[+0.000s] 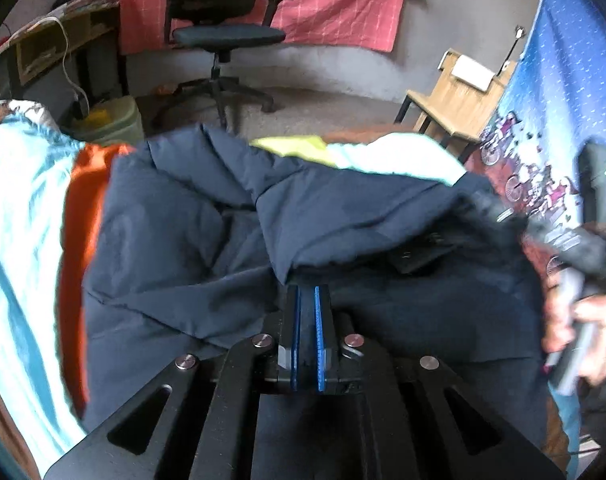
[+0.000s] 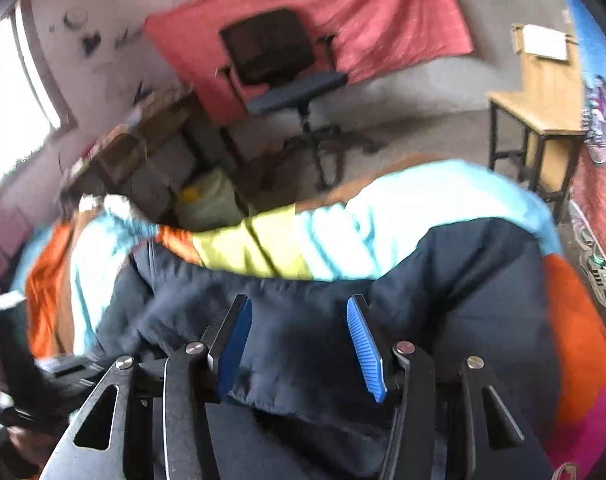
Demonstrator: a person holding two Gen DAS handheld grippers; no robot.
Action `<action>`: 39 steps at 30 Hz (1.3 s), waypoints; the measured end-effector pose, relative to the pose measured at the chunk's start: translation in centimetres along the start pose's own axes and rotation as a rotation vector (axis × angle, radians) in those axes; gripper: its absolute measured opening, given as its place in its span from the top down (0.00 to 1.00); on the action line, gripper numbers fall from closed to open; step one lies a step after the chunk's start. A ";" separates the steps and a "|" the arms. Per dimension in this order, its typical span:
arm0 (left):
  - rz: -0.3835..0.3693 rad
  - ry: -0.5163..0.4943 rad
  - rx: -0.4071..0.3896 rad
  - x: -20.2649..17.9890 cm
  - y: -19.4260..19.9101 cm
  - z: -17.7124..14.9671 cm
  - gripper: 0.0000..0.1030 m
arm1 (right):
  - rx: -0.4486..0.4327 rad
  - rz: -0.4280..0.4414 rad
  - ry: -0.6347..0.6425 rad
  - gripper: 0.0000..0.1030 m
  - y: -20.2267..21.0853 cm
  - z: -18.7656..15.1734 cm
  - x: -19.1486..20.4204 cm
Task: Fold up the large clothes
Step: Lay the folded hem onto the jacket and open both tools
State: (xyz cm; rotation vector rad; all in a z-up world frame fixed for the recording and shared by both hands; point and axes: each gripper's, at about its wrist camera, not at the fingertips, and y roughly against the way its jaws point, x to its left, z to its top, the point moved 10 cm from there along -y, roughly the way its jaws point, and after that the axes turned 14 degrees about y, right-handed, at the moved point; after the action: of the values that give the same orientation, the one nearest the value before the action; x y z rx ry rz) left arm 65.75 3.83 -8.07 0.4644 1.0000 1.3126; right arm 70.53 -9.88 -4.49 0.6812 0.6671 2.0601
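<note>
My left hand-held gripper (image 1: 306, 294) pinches the rumpled navy padded jacket (image 1: 191, 240); right hand-held gripper (image 2: 299, 314) spread. Folding barely started.

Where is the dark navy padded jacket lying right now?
In both wrist views the dark navy padded jacket lies centre-frame on the striped multicoloured bedspread, directly ahead of both grippers.

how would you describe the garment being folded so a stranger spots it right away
Find the bed's striped cover of pale blue, orange and yellow. On it lies the navy jacket, pinched by the left tongs. It is the only dark, plain, puffy fabric there.
</note>
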 end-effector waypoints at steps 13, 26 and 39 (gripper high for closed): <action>-0.129 -0.107 0.184 -6.2 -4.7 2.9 0.70 | 0.103 0.001 0.102 0.54 -1.1 -4.9 -0.2; 0.061 -0.179 0.338 -2.9 -11.2 2.2 0.90 | 0.331 0.018 0.107 0.54 -6.4 -6.8 -2.0; 0.084 -0.205 0.284 -1.4 -15.7 3.9 0.91 | 0.352 -0.022 0.142 0.54 -9.7 -6.4 -3.5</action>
State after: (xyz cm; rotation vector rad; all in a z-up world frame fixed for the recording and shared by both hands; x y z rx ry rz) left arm 78.07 -0.39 -17.81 0.8488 1.0061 1.1738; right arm 73.34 -9.30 -16.32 0.7233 1.1318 2.0027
